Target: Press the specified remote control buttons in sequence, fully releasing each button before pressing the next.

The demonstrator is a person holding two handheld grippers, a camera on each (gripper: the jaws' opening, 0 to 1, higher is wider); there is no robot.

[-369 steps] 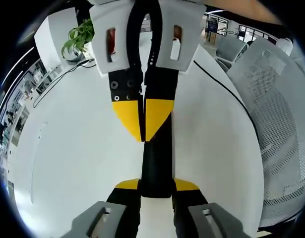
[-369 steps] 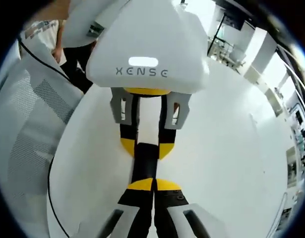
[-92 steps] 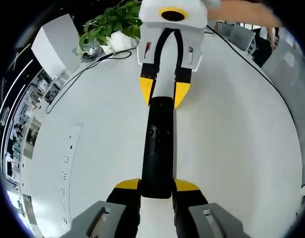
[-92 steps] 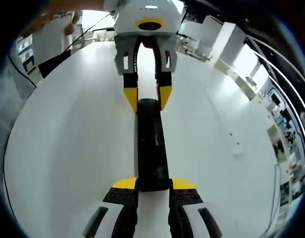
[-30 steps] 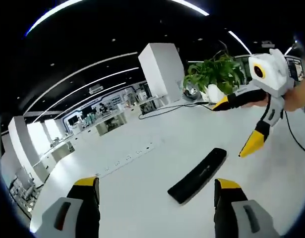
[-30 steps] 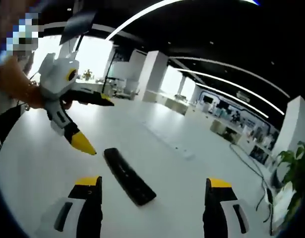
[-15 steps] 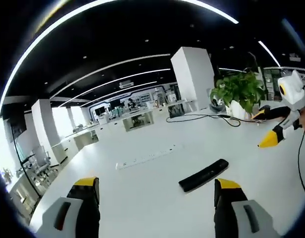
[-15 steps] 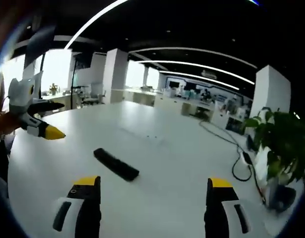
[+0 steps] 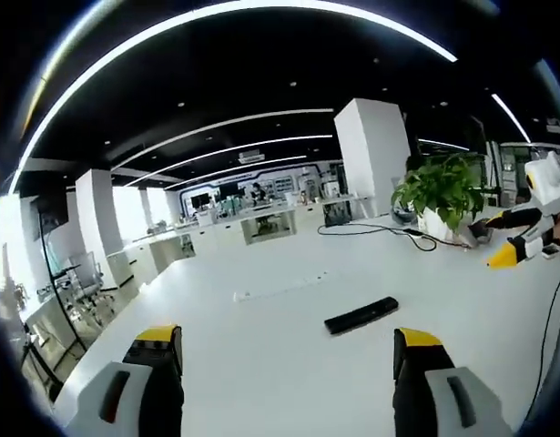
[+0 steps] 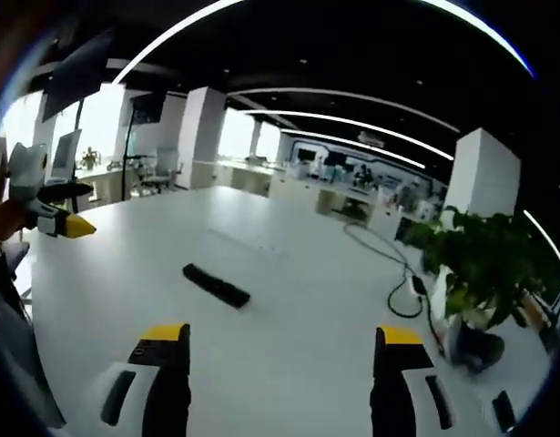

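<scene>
On the big white table [image 9: 261,382] the black remote control [image 9: 361,315] lies flat by itself, out in the open and well apart from both claws. From where things stand, I'd judge the pressing finished or at a pause: nothing touches the remote, no button is held down, and which buttons have been pressed cannot be read from here.

Both hands are drawn well back and raised, pointing level across the room. The left gripper [image 9: 289,350] has its yellow-tipped jaws spread wide with nothing between them, and the right gripper [image 10: 276,346] is the same, gaping and empty, with the remote lying ahead on the tabletop. Off at the table's far edge sits a potted plant [image 10: 484,264] with a dark cable [image 10: 402,282] trailing beside it, clear of the remote.
</scene>
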